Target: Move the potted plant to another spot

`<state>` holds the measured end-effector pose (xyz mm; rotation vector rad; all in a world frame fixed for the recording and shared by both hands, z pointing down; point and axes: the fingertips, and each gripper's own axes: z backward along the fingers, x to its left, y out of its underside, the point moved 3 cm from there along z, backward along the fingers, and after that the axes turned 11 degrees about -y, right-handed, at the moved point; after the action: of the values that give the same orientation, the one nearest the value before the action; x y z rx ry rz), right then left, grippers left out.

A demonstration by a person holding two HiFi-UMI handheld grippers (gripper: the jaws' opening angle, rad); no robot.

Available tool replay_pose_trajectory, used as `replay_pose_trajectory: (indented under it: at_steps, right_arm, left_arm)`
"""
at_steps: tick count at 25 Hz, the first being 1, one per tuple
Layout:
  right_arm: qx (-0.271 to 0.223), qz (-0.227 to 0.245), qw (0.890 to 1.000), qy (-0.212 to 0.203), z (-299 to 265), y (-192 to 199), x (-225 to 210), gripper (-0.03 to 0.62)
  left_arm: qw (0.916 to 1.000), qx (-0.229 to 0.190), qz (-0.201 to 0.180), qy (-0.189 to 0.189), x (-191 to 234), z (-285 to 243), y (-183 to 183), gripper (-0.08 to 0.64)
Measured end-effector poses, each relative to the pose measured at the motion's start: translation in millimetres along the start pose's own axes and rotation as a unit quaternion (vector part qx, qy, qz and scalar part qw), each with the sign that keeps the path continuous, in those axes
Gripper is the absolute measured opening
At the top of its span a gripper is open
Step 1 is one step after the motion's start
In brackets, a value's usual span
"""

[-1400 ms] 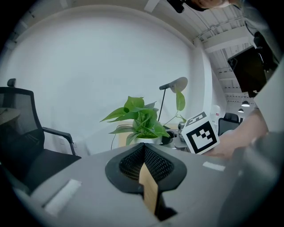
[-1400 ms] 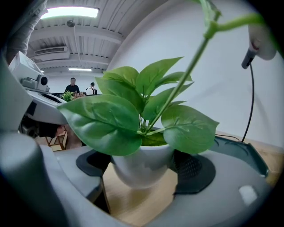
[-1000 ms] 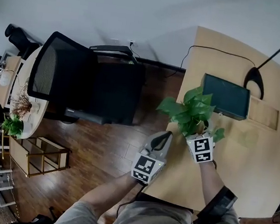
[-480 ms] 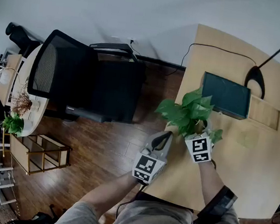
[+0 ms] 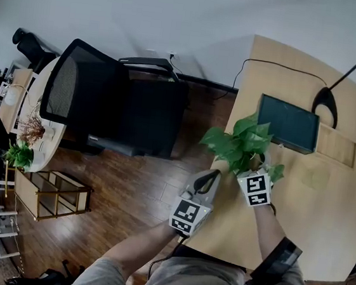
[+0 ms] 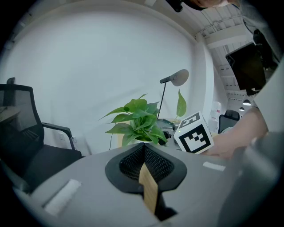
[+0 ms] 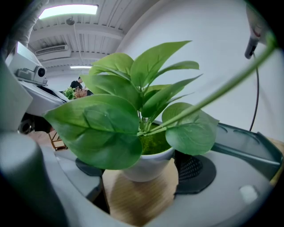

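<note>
The potted plant (image 5: 242,143), green leaves in a small white pot, stands near the left edge of the light wooden desk (image 5: 324,206). My right gripper (image 5: 255,166) reaches it from the near side and is shut on the pot. In the right gripper view the white pot (image 7: 148,162) sits between the two black pads (image 7: 195,173), above the desk top, under broad leaves (image 7: 115,124). My left gripper (image 5: 211,174) hovers just left of the plant at the desk's edge, shut and empty. The left gripper view shows its jaws (image 6: 144,155) closed, with the plant (image 6: 137,122) beyond them.
A dark flat box (image 5: 287,122) lies behind the plant, beside a lamp base (image 5: 325,98) and its cable. A black office chair (image 5: 112,105) stands on the wooden floor to the left. Farther left are a round table (image 5: 29,131) with plants and a low shelf (image 5: 50,197).
Almost nothing differs: the head view shifts slightly, while both grippers and the plant keep about the same places.
</note>
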<state>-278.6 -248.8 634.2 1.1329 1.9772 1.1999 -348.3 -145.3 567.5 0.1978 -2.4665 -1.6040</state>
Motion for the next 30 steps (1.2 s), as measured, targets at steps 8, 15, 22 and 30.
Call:
replay_pose_trajectory:
  at_steps: [8, 15, 22, 30]
  right_arm:
    - [0.012, 0.000, 1.000, -0.011, 5.6, 6.0, 2.6, 0.500]
    - [0.036, -0.006, 0.999, -0.012, 20.6, 17.5, 11.4, 0.502]
    - [0.045, -0.008, 0.999, 0.002, 58.2, 12.4, 22.7, 0.502]
    - [0.047, -0.003, 0.998, 0.035, 110.3, -3.5, 44.2, 0.502]
  left_arm:
    - [1.0000, -0.002, -0.002, -0.002, -2.7, 4.5, 0.2, -0.006]
    - [1.0000, 0.002, -0.003, 0.006, -11.2, 10.4, -0.6, -0.006]
    - [0.9995, -0.022, 0.000, 0.022, -23.2, 21.7, -9.0, -0.006]
    - [0.9974, -0.039, 0.013, 0.060, -41.6, 39.5, -20.4, -0.006]
